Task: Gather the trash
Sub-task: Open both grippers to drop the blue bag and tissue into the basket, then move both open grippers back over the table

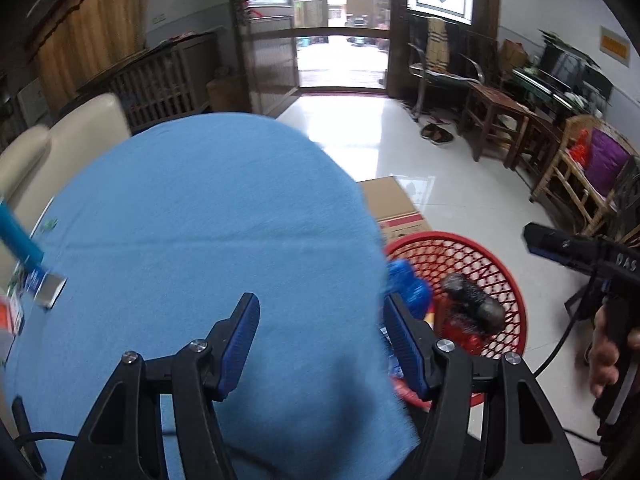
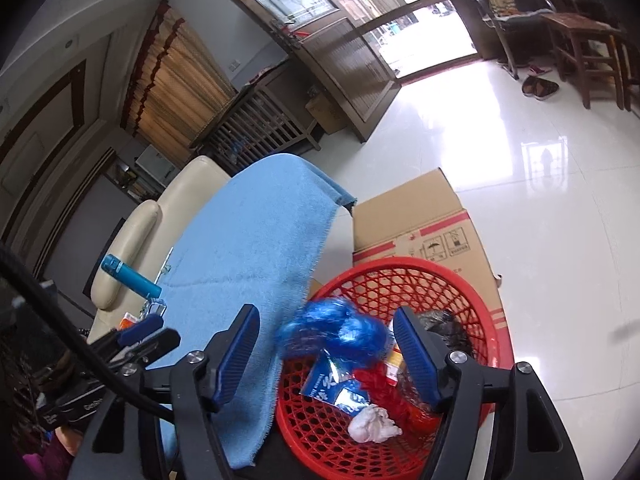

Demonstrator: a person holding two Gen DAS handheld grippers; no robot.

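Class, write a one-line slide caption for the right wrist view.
Open right gripper above the red basket, a crumpled blue bag between its fingers.

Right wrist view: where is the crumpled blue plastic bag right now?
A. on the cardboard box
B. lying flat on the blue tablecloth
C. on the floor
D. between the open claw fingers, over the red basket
D: the blue plastic bag sits blurred between the right claw's parted fingers, above the red basket.

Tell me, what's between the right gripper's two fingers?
A crumpled blue plastic bag, blurred and untouched by either finger, above the red basket. The right wrist view shows it.
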